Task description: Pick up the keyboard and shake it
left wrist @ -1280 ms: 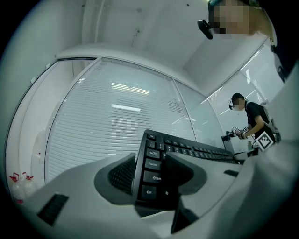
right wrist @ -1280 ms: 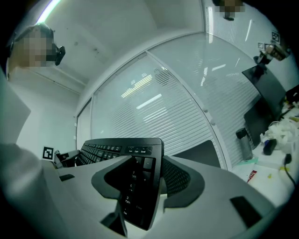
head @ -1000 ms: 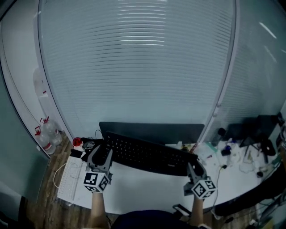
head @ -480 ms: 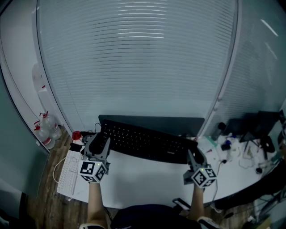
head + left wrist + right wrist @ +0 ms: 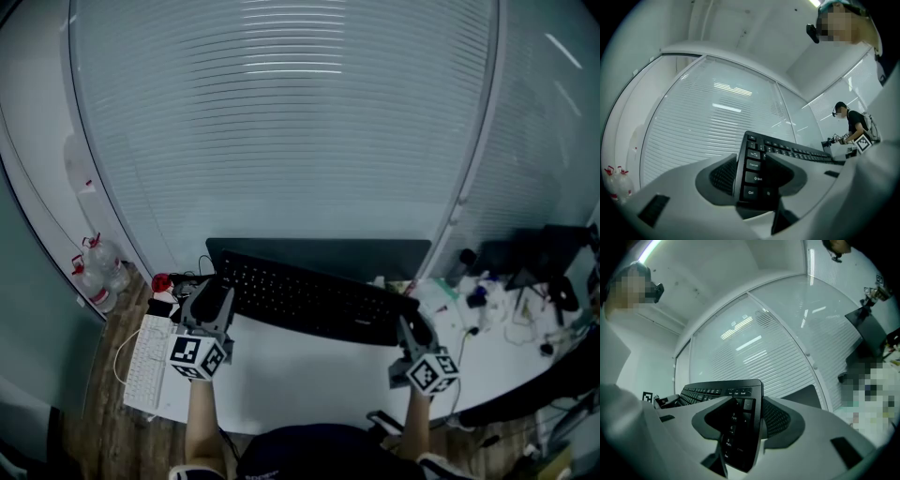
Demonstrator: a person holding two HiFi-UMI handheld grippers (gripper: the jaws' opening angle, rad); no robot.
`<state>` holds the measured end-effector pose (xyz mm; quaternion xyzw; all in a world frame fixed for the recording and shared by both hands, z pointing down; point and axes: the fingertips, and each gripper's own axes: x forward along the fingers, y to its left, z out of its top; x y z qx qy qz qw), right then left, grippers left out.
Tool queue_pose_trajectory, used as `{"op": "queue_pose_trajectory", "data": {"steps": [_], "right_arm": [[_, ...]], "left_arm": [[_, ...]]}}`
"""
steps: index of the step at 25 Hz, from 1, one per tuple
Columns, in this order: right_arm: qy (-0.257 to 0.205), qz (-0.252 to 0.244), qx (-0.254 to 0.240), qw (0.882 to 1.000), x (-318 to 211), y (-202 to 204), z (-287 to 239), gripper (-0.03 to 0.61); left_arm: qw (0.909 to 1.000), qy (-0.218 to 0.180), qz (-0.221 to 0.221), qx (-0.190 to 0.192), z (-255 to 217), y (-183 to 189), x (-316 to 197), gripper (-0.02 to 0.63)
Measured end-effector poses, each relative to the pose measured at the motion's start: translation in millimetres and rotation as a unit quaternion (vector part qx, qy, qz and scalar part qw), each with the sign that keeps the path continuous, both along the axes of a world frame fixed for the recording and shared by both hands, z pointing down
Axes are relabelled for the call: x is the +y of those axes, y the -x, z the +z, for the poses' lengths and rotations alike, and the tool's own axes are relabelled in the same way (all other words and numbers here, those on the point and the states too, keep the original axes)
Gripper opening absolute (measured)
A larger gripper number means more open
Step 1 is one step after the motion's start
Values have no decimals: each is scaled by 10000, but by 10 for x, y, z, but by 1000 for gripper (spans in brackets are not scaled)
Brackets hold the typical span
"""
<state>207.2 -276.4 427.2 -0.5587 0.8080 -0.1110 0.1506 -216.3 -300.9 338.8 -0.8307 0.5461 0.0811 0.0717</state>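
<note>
you are holding the keyboard (image 5: 314, 302) up over the white desk (image 5: 300, 389). it is sitting a little more toward 12 o'clock than a second ago, and your hands are moving with it. i think that small move is the shake getting going. your left gripper (image 5: 211, 305) is squeezing the 9 o'clock end, its jaws pressing tight on the edge by the ctrl key. your right gripper (image 5: 413, 330) is pinching the 3 o'clock end by the number keys.
</note>
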Motion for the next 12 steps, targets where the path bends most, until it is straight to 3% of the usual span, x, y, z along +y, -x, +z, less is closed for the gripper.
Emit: {"op": "queue_pose_trajectory", "data": {"steps": [12], "right_arm": [[-165,64,38,9998,210,-31,-171,187]], "left_arm": [[9998,-77,158,66,-54,-10,66,187]]}}
